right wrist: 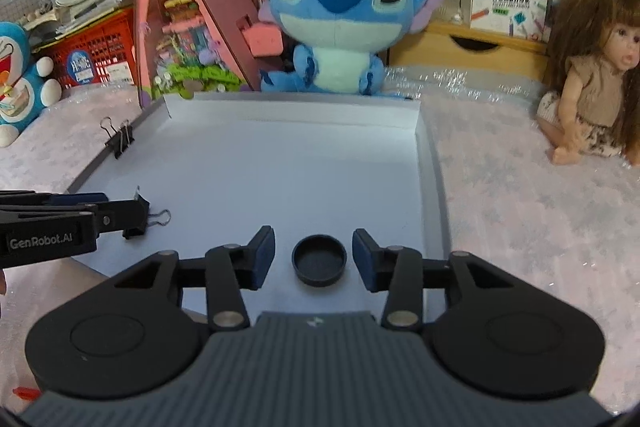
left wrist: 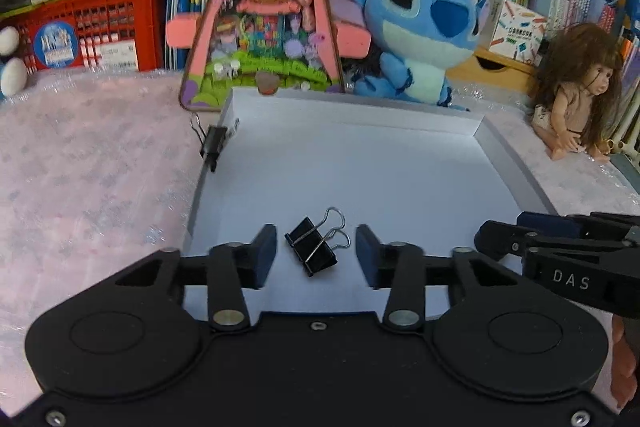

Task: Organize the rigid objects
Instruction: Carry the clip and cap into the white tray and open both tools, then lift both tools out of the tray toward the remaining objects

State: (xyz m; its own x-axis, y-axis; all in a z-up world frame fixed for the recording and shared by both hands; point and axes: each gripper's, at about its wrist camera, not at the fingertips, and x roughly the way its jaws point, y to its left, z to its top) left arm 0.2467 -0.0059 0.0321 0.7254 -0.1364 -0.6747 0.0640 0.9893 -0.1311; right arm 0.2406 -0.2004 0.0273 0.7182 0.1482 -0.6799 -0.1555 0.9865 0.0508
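Black binder clip lies flat on the white tray floor, between the spread fingers of the left gripper, touching neither. Right gripper also spread, black round cap between its fingers, untouched, near the tray's front edge. Second clip is clamped on the tray's left rim. Blue plush and doll sit behind.

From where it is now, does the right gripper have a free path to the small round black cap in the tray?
Probably yes. The right gripper is open with the small round black cap between its fingers, nothing between them on the shallow white tray.
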